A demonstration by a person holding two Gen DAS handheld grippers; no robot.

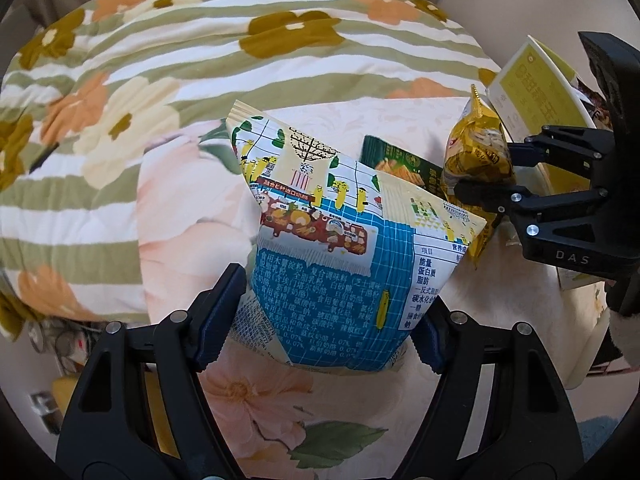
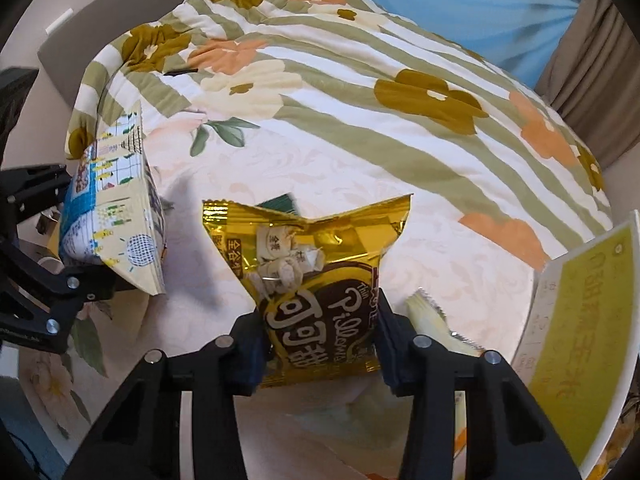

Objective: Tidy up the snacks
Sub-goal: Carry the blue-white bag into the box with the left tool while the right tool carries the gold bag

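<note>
Left tool clamping blue snack bag (upright), right tool pinching gold packet

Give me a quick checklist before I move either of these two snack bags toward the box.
1. Left gripper clamped on the blue-and-cream printed snack bag: ok.
2. Right gripper clamped on the shiny gold foil snack bag: ok.
3. The two bags apart from each other: ok in the right wrist view.
4. Yellow-green and white cardboard box within sight on the right: ok.
5. Free room inside the box: cannot tell.
6. Dark green packet lying on the floral bedspread, untouched: ok.
</note>
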